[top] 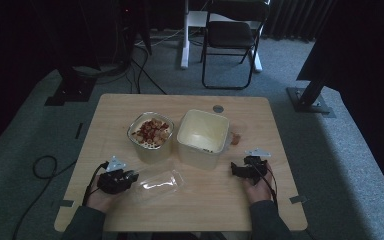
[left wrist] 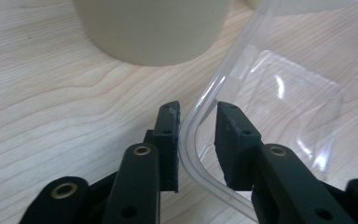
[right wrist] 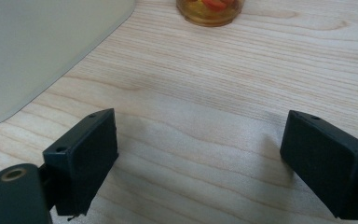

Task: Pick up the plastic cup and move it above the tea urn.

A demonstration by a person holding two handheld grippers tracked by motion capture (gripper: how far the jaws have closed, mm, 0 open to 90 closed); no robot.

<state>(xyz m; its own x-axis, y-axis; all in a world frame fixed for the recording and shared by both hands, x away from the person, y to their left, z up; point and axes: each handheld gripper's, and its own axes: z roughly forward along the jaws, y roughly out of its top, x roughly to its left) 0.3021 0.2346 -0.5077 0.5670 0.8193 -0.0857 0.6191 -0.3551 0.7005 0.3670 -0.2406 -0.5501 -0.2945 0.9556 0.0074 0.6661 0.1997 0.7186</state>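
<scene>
A clear plastic lid (top: 160, 181) lies on the wooden table (top: 120, 107) in front of two cream tubs. The left tub (top: 150, 132) holds red and tan food pieces. To its right, the second tub (top: 202, 134) looks nearly empty. My left gripper (top: 130, 177) is at the lid's left corner. In the left gripper view my left gripper (left wrist: 198, 109) is shut on the curved rim of the lid (left wrist: 279, 98). My right gripper (top: 236, 169) rests right of the empty tub. In the right gripper view my right gripper (right wrist: 200, 121) stands wide open over bare wood.
A small amber cup (right wrist: 210, 8) with orange bits sits beyond the right gripper, seen in the high view as a small cup (top: 236, 139) beside the empty tub. A chair (top: 230, 37) and stand bases (top: 310, 97) are on the floor behind the table.
</scene>
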